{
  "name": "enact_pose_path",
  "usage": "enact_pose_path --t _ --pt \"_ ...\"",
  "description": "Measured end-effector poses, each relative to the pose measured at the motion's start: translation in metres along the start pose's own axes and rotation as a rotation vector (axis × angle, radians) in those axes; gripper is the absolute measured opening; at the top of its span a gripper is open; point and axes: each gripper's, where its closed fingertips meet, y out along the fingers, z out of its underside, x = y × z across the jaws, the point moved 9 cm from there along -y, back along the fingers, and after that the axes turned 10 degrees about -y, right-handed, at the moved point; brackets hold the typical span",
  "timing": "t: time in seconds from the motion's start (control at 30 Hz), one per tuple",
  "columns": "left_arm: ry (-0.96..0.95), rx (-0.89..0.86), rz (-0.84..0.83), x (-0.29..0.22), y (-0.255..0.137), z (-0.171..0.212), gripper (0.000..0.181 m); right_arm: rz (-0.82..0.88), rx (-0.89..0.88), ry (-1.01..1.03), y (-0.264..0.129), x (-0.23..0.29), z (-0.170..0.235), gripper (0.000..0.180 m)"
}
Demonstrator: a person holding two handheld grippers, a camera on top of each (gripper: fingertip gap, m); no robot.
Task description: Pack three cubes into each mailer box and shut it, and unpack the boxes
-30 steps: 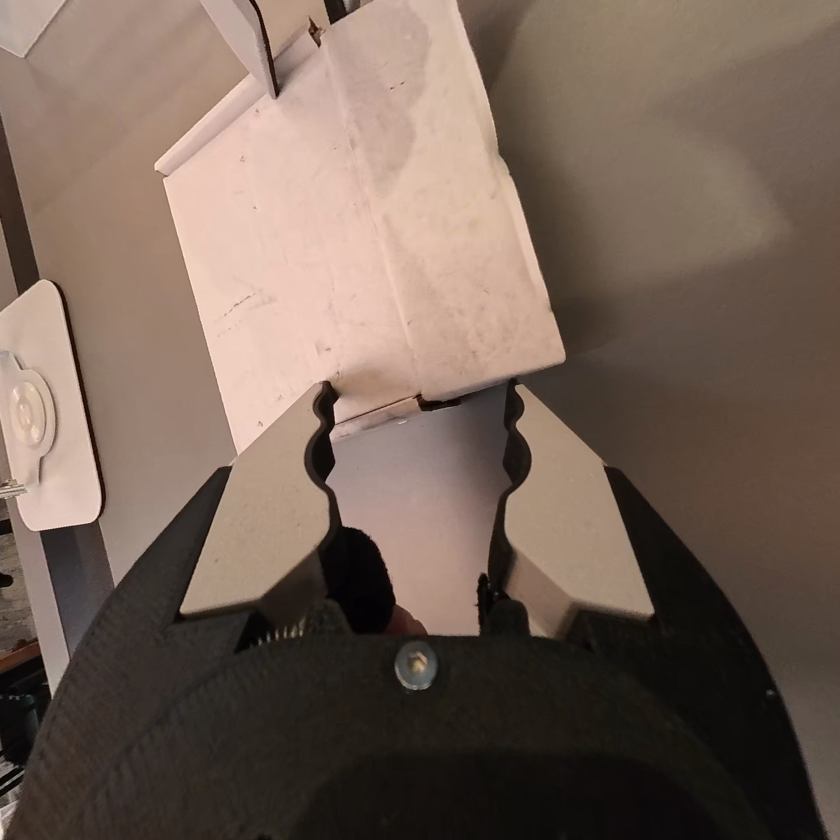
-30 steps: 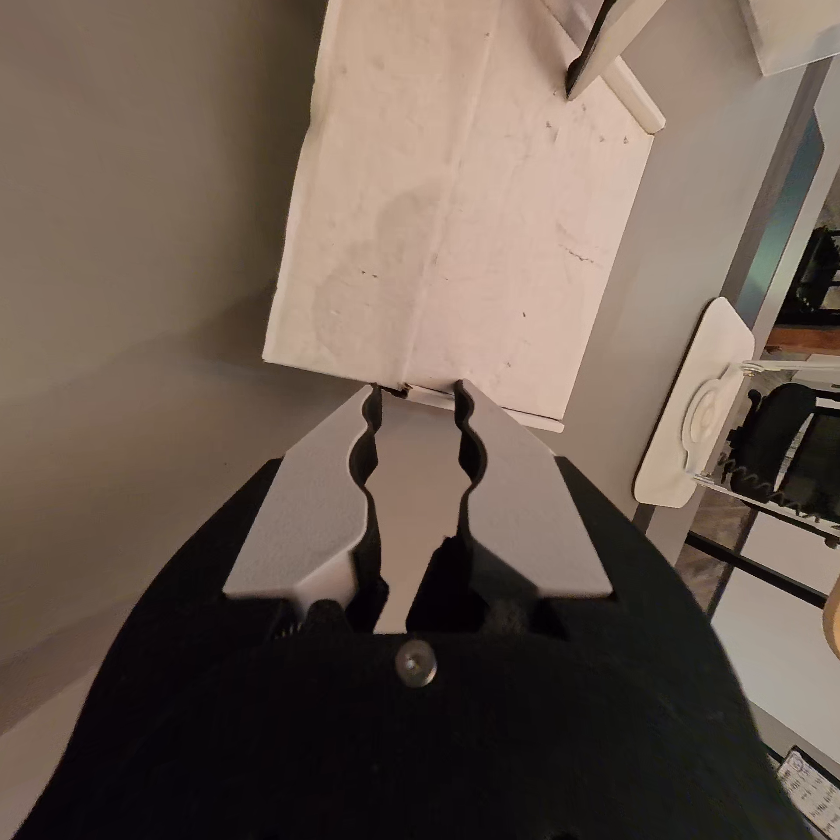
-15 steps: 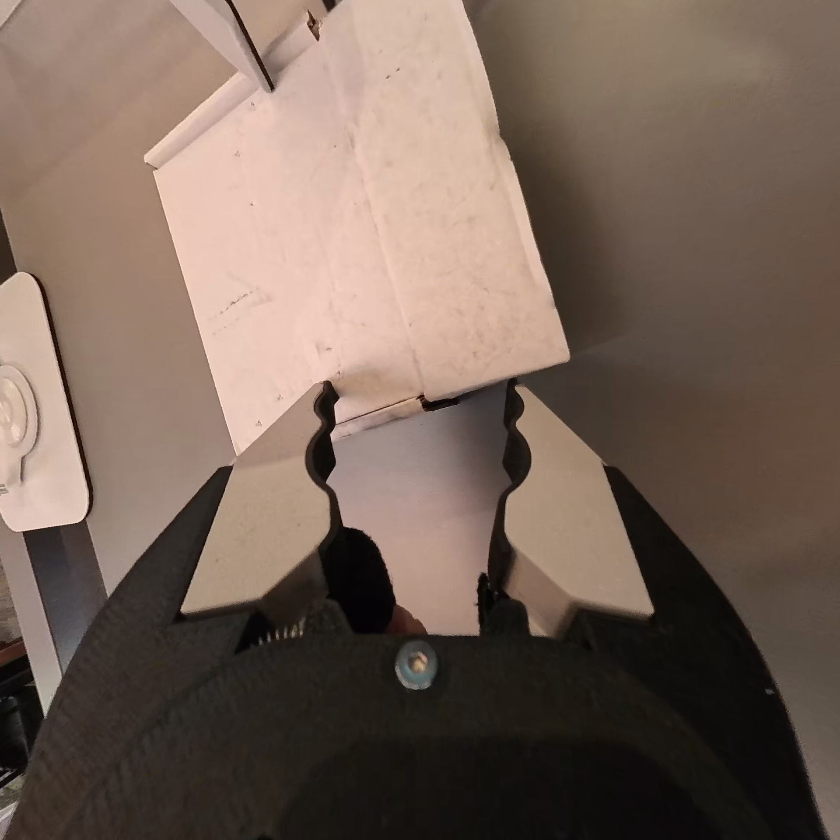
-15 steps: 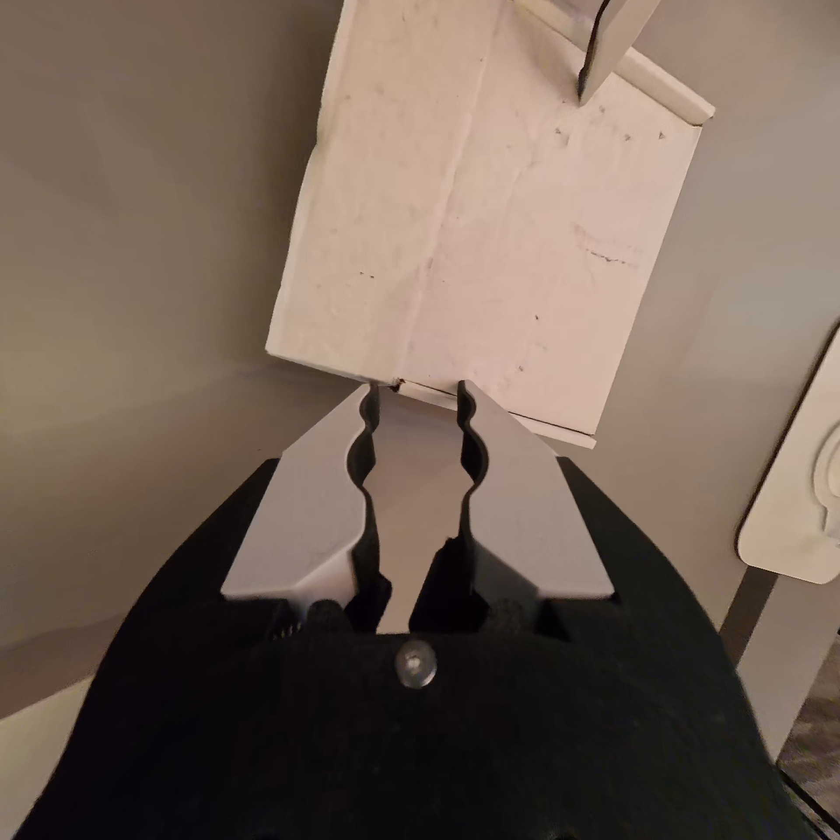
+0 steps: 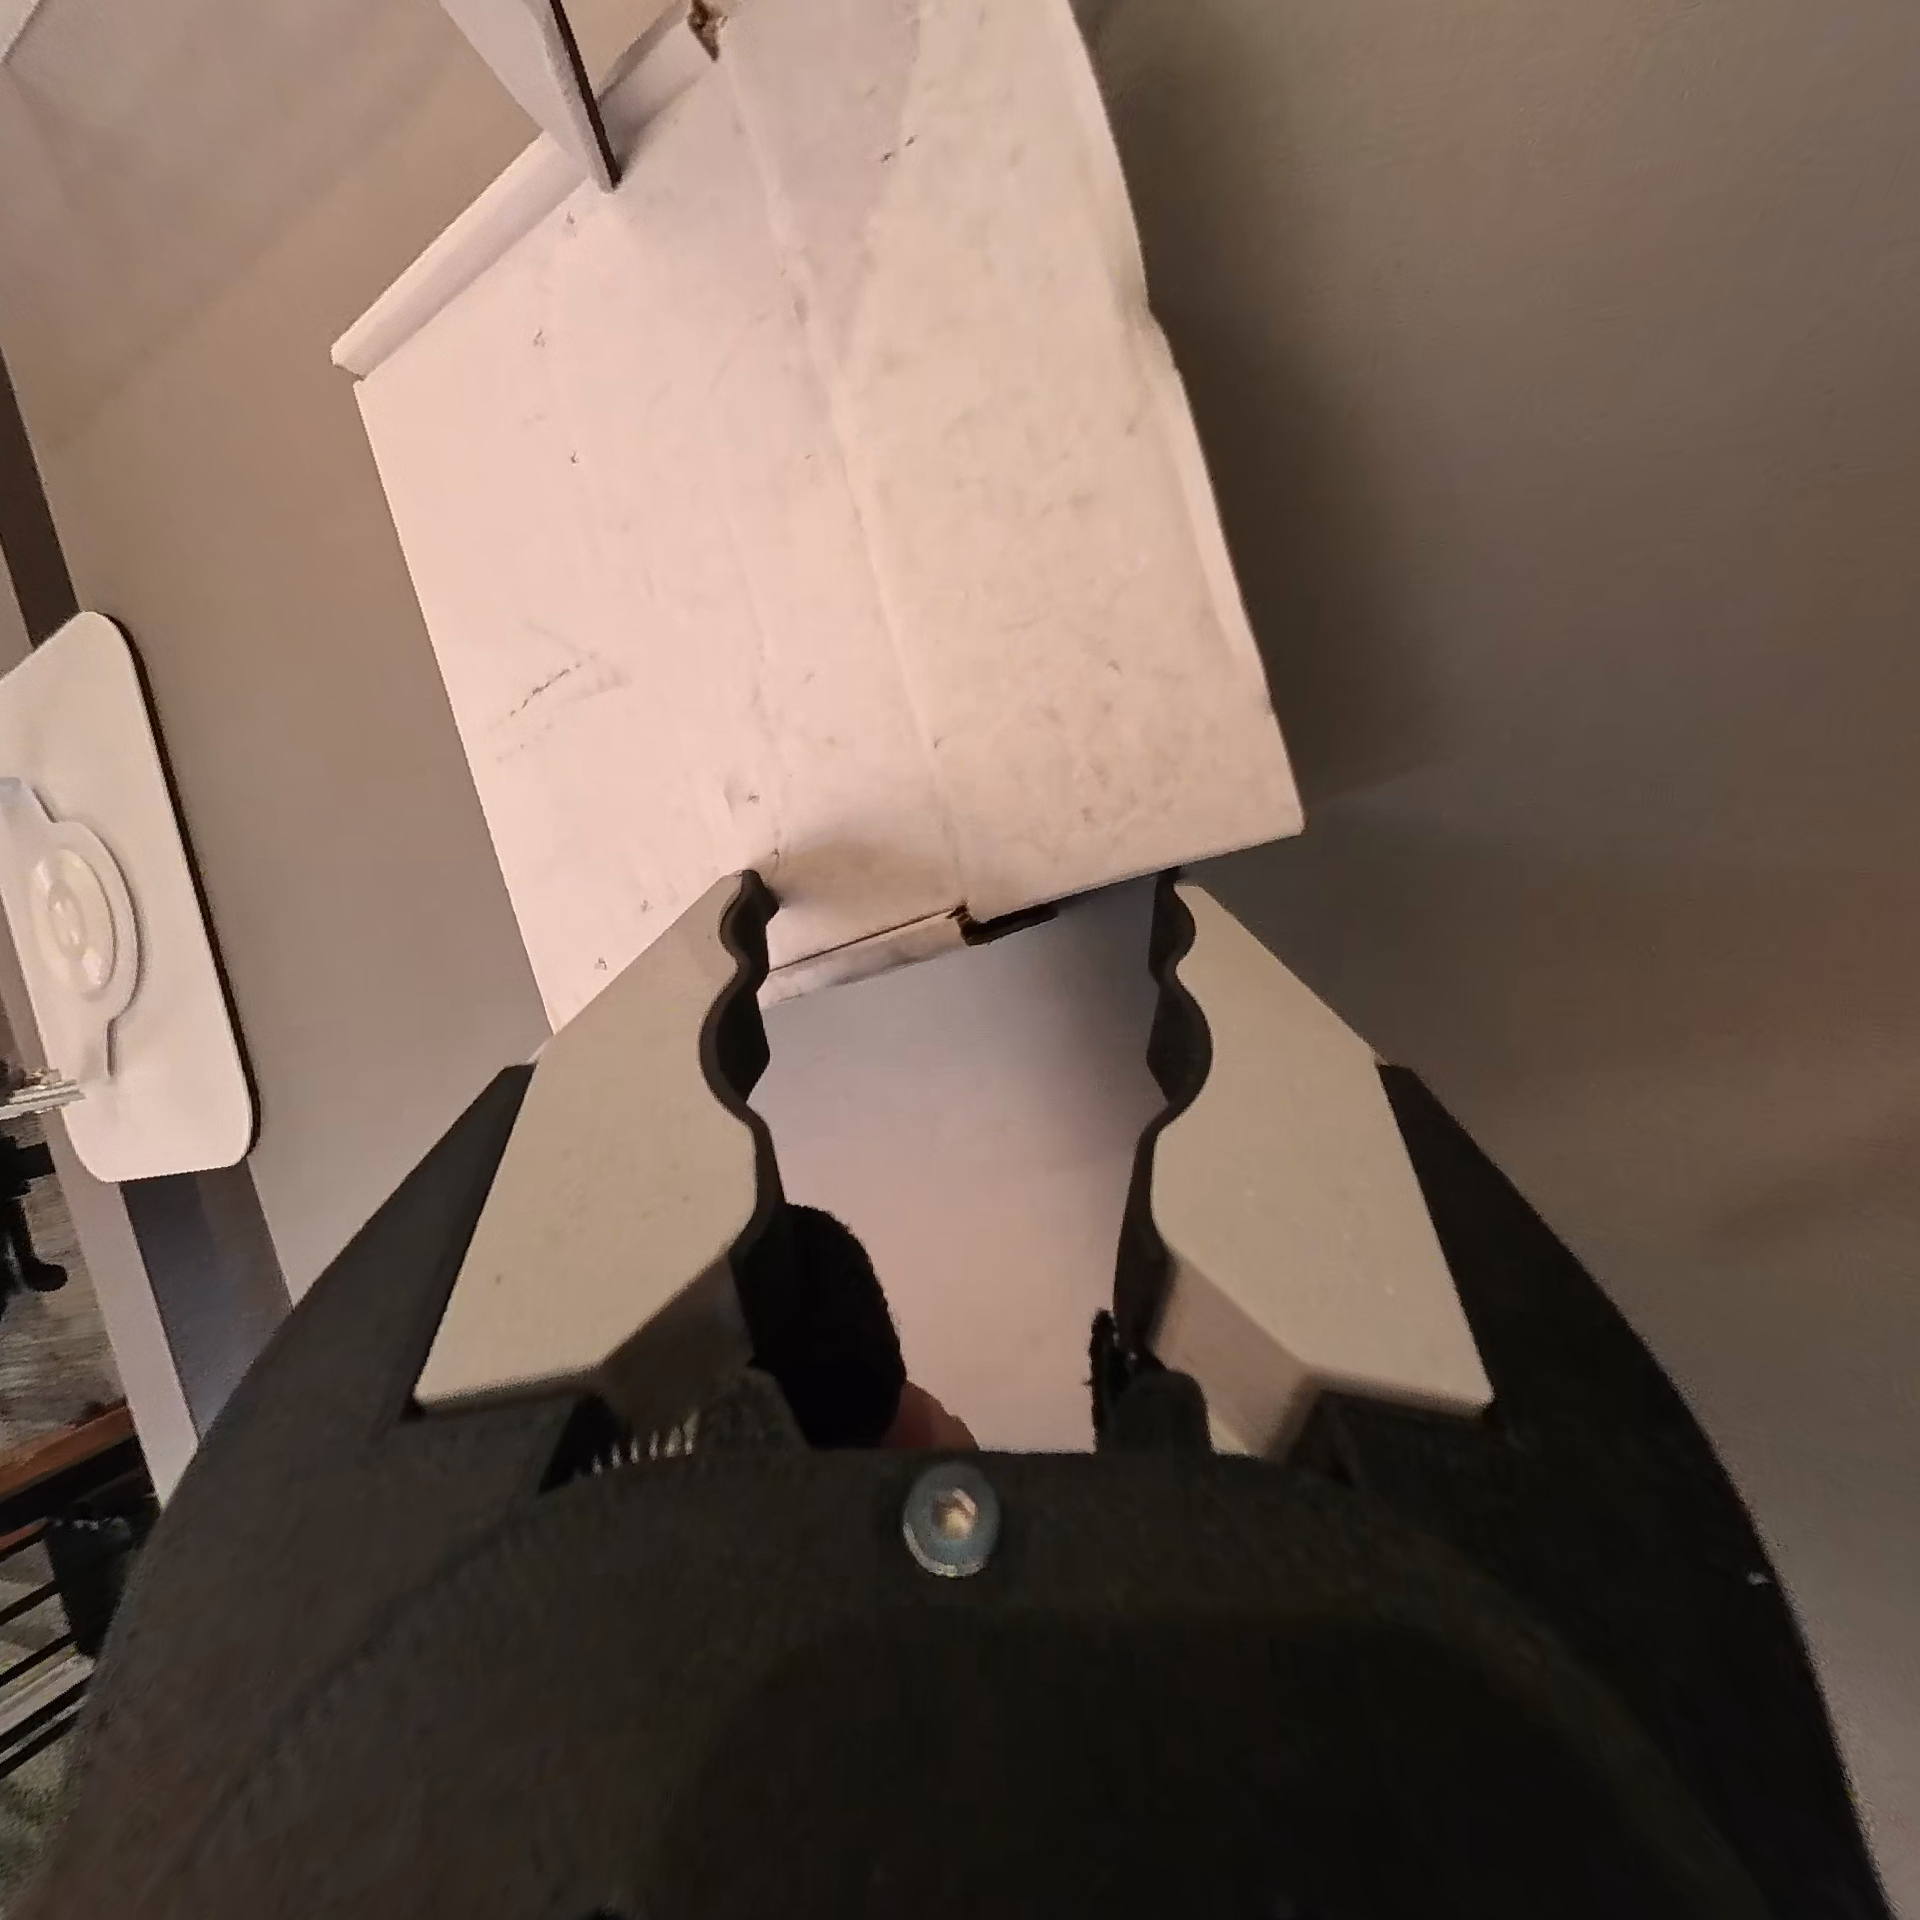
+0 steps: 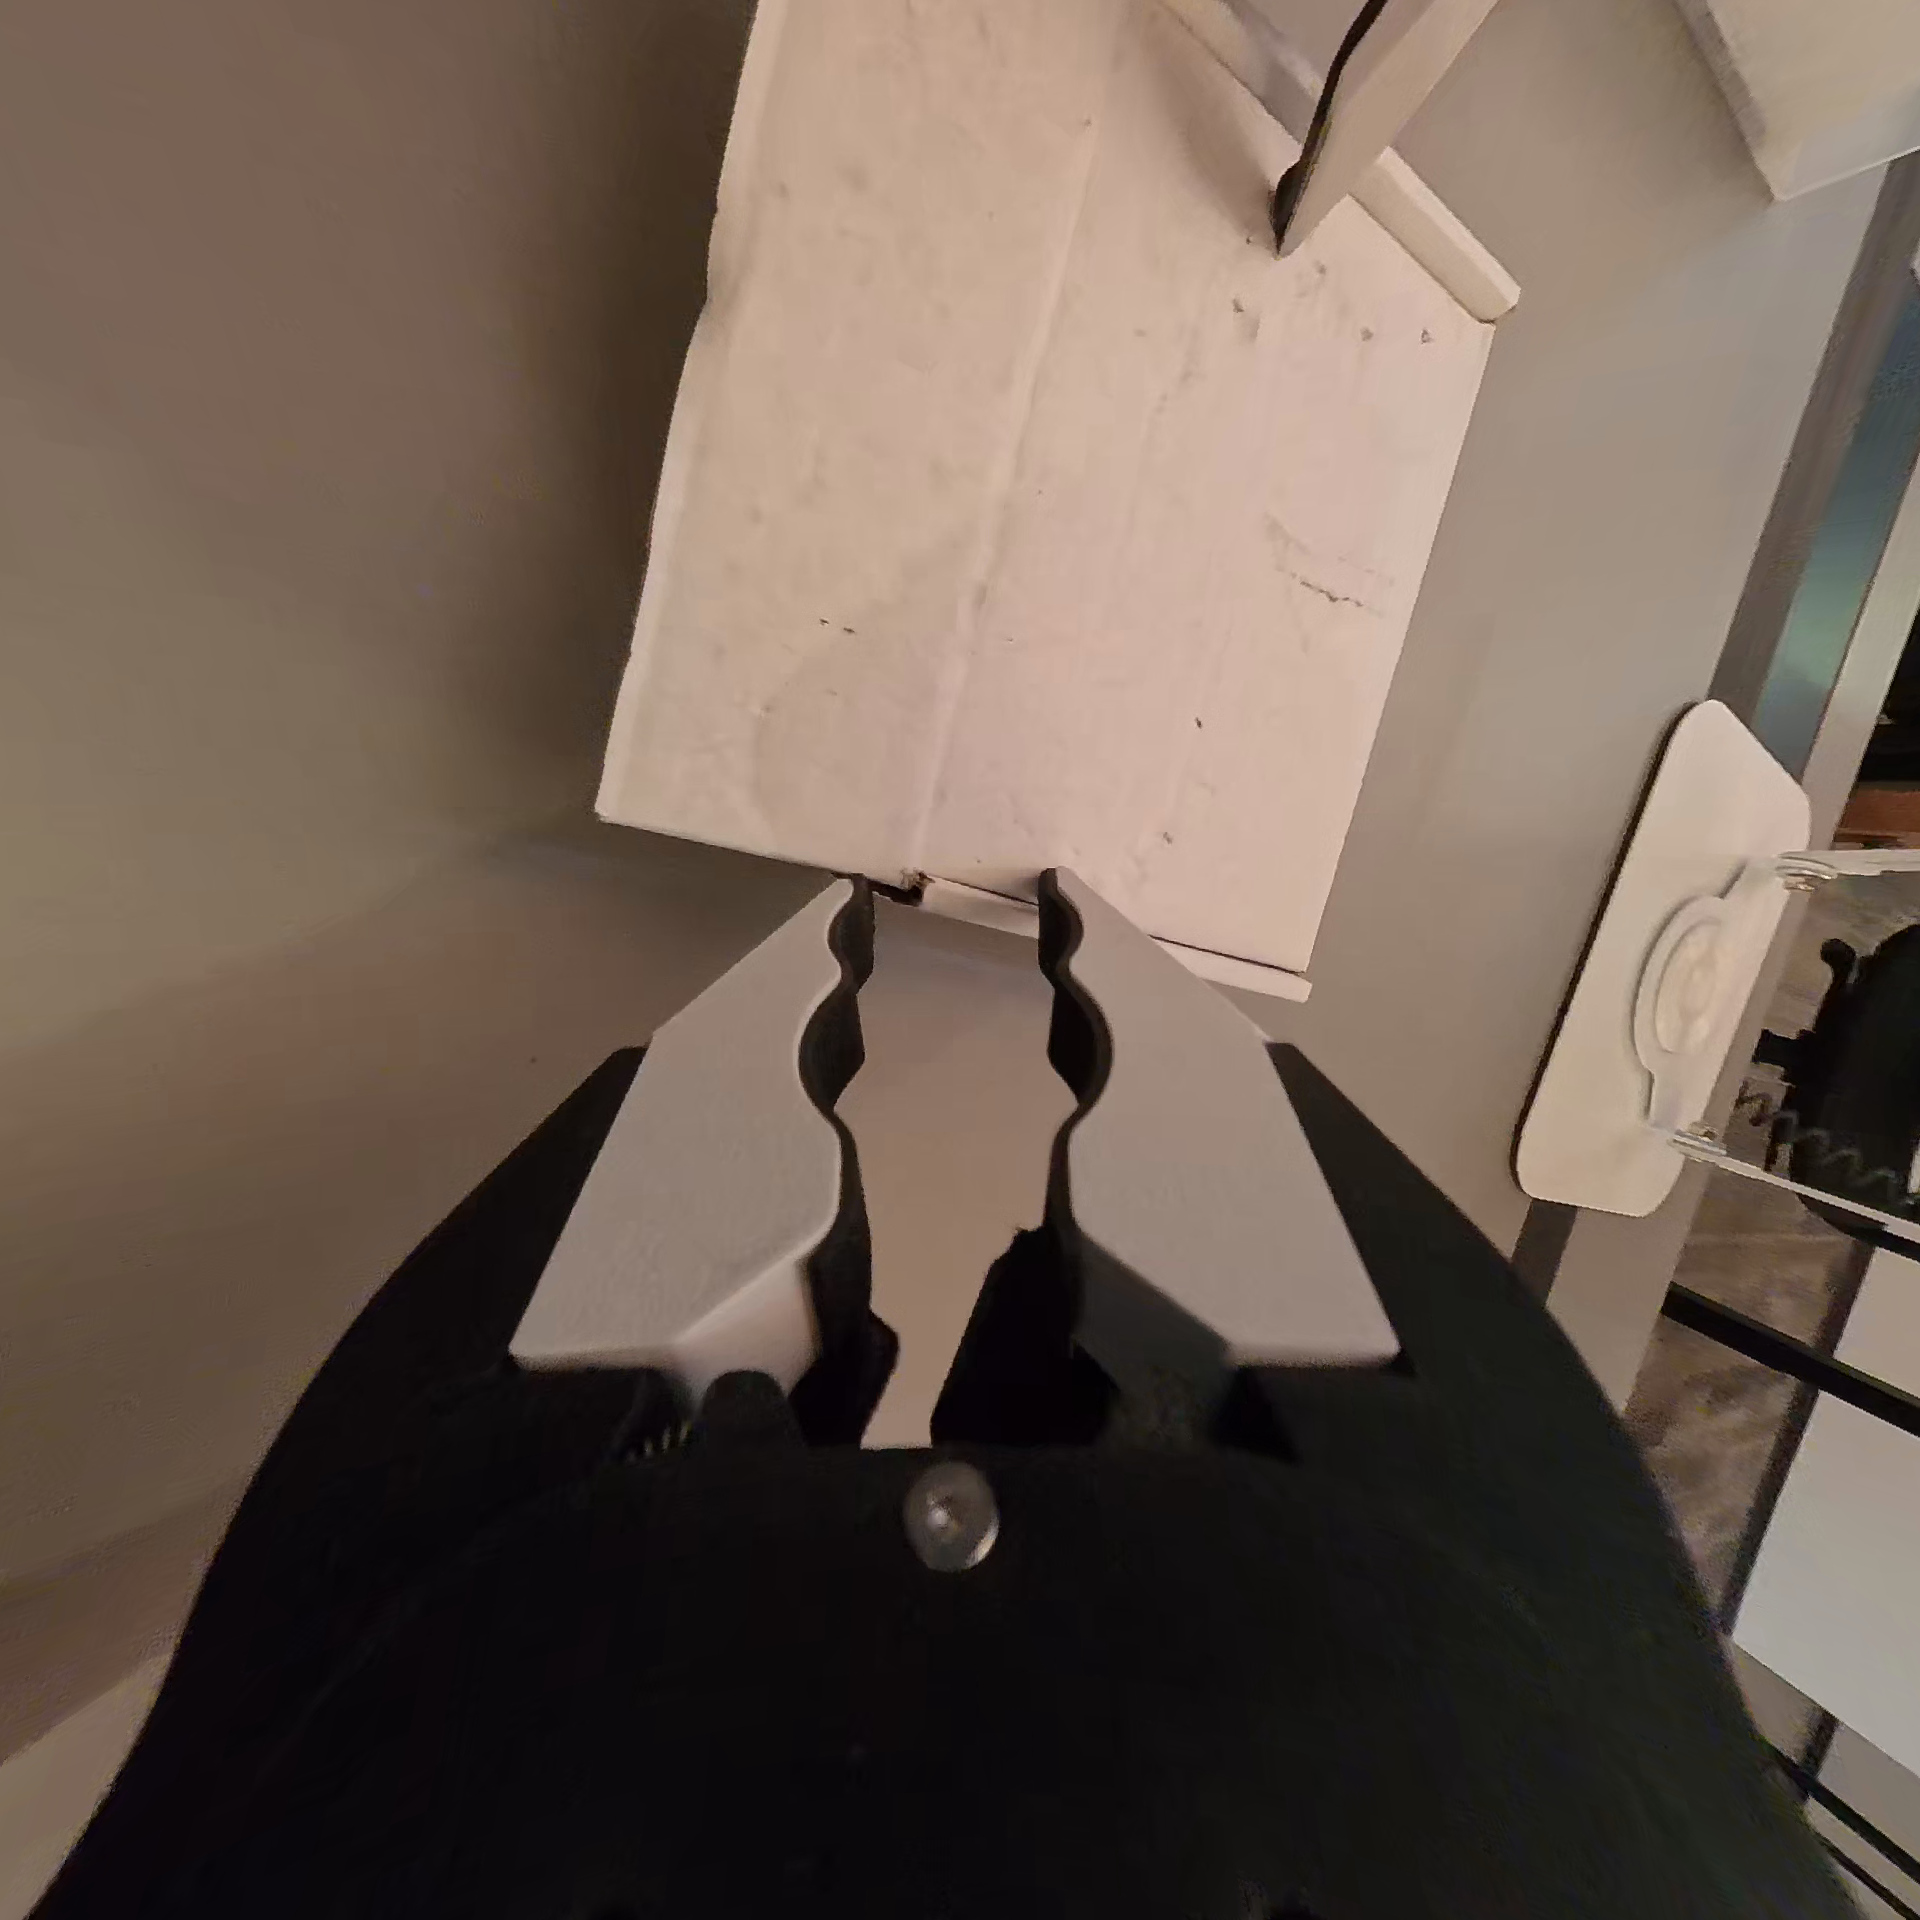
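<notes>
A shut white mailer box [image 5: 810, 540] lies on the grey table [image 5: 1558, 520], scuffed and creased. My left gripper [image 5: 961, 894] is open wide, with both fingertips against the box's near end and nothing between them. My right gripper [image 6: 951, 883] is at the box's [image 6: 1039, 520] opposite end. Its jaws stand a narrower gap apart, the tips touch the box's edge, and only bare table shows between them. Each view shows the other gripper's finger at the far end of the box [image 5: 561, 83] [image 6: 1351, 104]. No cubes are in view.
A white rounded plate with a round raised part [image 5: 114, 914] [image 6: 1662, 987] sits at the table's edge beside the box. The corner of another white box [image 6: 1818, 83] shows at the top right of the right wrist view. Beyond the table edge are floor and dark furniture [image 6: 1870, 1039].
Both views swung slightly sideways and back, so the plate and table edge shifted in frame. The box stays at both sets of fingertips. Both jaw gaps are unchanged.
</notes>
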Motion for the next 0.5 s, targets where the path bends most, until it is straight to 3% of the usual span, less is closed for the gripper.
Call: enact_pose_path --t 0.23,0.37,0.5 --pt "0.004 -0.002 0.013 0.002 0.0 -0.001 0.073 -0.176 -0.095 0.075 -0.004 -0.007 0.006 0.046" --pt "0.012 0.011 0.021 0.003 0.0 -0.002 0.072 -0.29 -0.14 0.143 -0.004 -0.017 0.01 0.043" --pt "0.01 0.011 0.022 0.003 0.0 -0.002 0.072 -0.259 -0.106 0.129 -0.003 -0.019 0.008 0.037"
